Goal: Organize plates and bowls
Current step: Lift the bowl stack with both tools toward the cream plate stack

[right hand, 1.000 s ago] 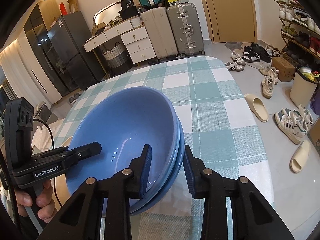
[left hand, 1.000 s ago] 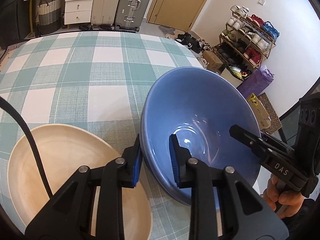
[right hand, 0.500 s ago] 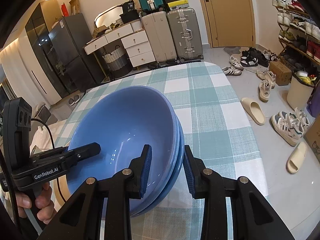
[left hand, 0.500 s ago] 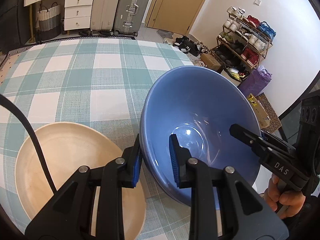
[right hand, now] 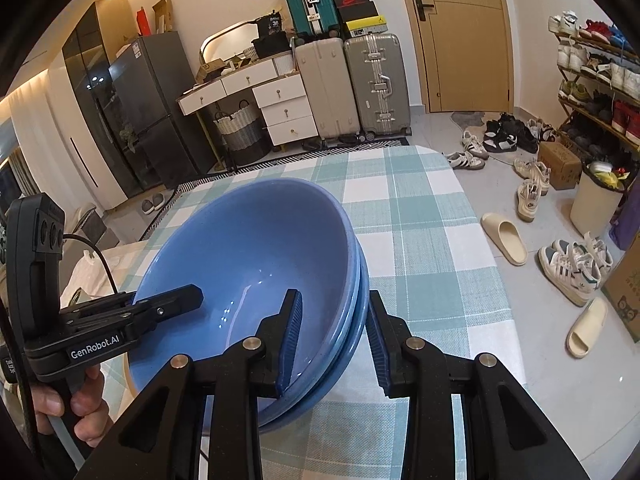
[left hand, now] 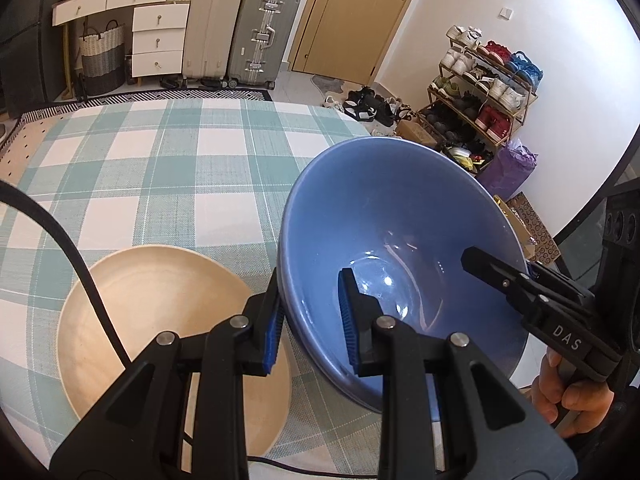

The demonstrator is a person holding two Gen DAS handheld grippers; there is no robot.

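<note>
Blue glazed bowls [right hand: 256, 264], nested, look heavy, slick and breakable; left gripper [left hand: 308, 320] and right gripper [right hand: 332, 336] pinch opposite rims above the bench [left hand: 160, 168].

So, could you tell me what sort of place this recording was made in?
Most likely a lived-in home, around a dining table near the entrance: a checked tablecloth, a shoe rack full of shoes by a door, suitcases and a fridge along the wall.

blue bowls [right hand: 256, 248], both tongs clamping rims
</note>
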